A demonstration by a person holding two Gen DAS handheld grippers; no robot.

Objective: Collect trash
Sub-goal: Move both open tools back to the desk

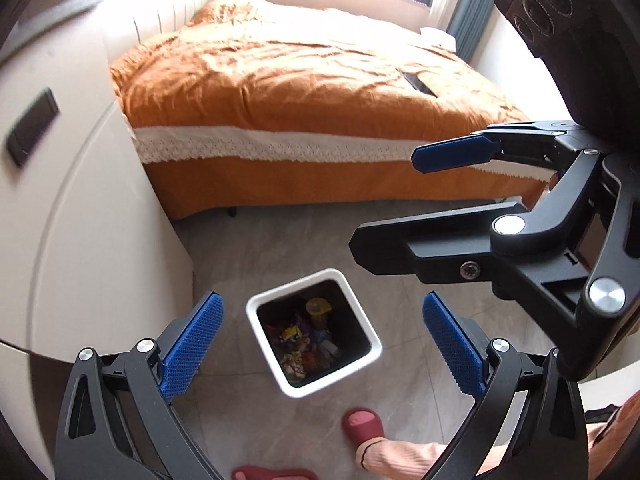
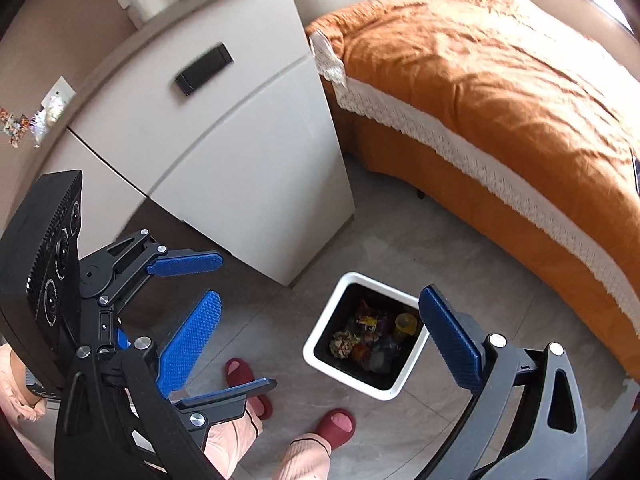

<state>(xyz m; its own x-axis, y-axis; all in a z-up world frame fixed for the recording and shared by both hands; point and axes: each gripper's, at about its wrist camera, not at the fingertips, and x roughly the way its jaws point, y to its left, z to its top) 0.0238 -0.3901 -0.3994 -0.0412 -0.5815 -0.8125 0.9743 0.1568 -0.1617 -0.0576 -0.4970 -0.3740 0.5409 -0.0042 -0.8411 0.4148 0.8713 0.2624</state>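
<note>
Both pairs of fingers, left gripper (image 1: 320, 344) and right gripper (image 2: 320, 344), are hanging apart and empty above the white square wrapper-filled trash bin (image 1: 374, 350) on the floor, so I am judging another piece needs fetching next.

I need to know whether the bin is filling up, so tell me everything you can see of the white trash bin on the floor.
The white trash bin is square with rounded corners and a thick white rim around a dark inside. It stands upright on the grey tiled floor, beside the white cabinet and near the orange bed. Neither open gripper touches it. Colourful wrappers and a yellow cup lie at the bottom, well below the rim.
</note>
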